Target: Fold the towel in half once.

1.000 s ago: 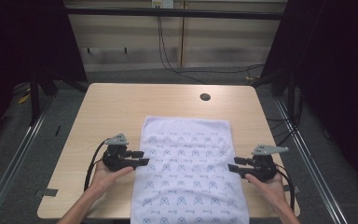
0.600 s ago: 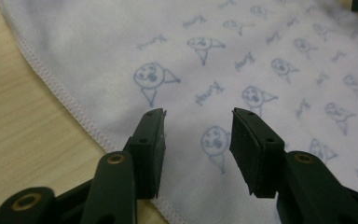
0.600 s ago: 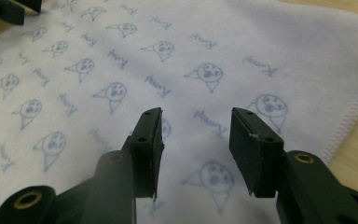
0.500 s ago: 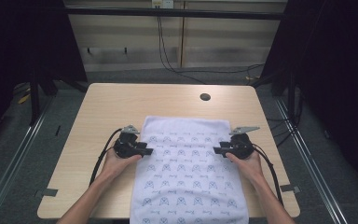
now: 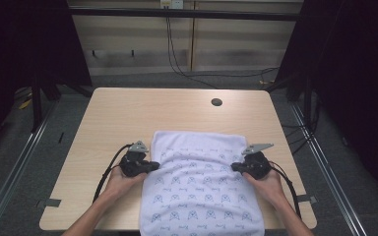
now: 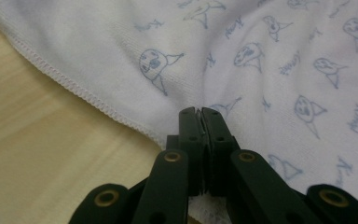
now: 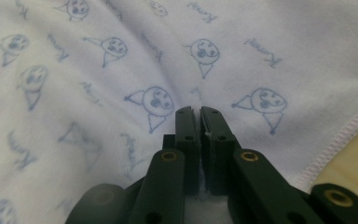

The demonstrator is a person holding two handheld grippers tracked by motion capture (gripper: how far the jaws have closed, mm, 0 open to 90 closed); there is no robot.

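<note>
A white towel (image 5: 202, 182) printed with small blue faces lies on the wooden table (image 5: 128, 118), its near end hanging over the front edge. My left gripper (image 5: 153, 167) sits at the towel's left edge, and its jaws have just closed and pinch the towel (image 6: 261, 70) cloth near the stitched hem. My right gripper (image 5: 235, 167) sits at the right edge, jaws likewise just closed, with a fold of the towel (image 7: 121, 70) caught between them. Both pairs of jaws stand together in the left gripper (image 6: 199, 112) and right gripper (image 7: 195, 110) views. The cloth puckers toward each grip.
A round dark cable hole (image 5: 216, 102) lies in the table's far right part. Bare wood shows behind and left of the towel. Black frame posts and cables stand beyond the table's far edge.
Both hands moved forward along the towel's side edges and inward onto the cloth. Both grippers' jaws went from open to shut on the towel.
</note>
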